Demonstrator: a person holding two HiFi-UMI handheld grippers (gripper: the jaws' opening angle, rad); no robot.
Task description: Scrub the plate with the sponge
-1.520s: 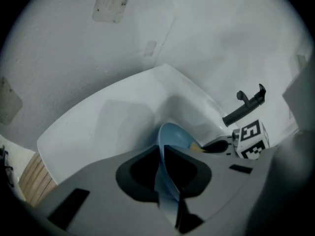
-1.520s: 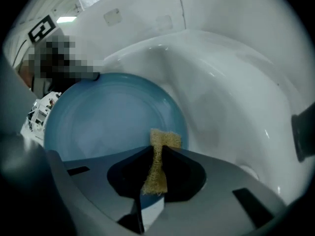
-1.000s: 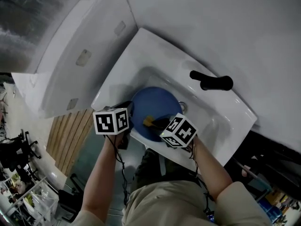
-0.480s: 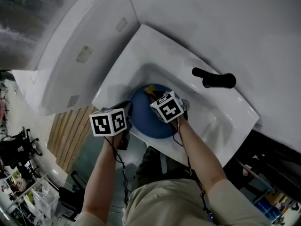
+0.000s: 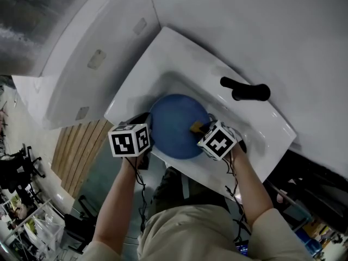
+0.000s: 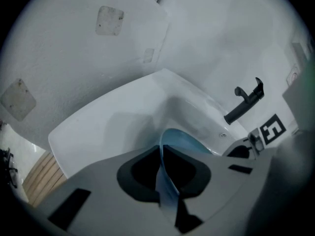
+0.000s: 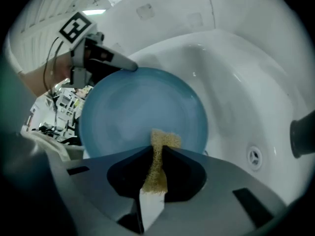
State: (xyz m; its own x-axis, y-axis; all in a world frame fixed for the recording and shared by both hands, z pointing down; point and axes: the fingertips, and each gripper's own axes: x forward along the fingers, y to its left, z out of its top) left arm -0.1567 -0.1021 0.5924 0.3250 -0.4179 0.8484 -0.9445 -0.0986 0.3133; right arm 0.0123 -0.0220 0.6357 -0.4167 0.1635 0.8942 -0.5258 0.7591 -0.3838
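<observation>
Inside the sink (image 5: 163, 58), our right gripper (image 5: 202, 130), clenching the sponge (image 5: 196, 127), is back from the far rim of the blue plate (image 5: 174, 118) to its right edge; our left gripper (image 5: 148, 125) nips the rim tighter. Scrubbing continues.

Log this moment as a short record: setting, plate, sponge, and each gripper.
setting: white sink set in a corner, black tap at its back
plate: plate, blue and round, in the basin, held by its rim on the person's left
left gripper: left gripper shut on the plate's rim; its jaws have just been closing tighter on it
sponge: sponge, yellow, its tip over the plate's face near the right edge
right gripper: right gripper shut on the sponge
</observation>
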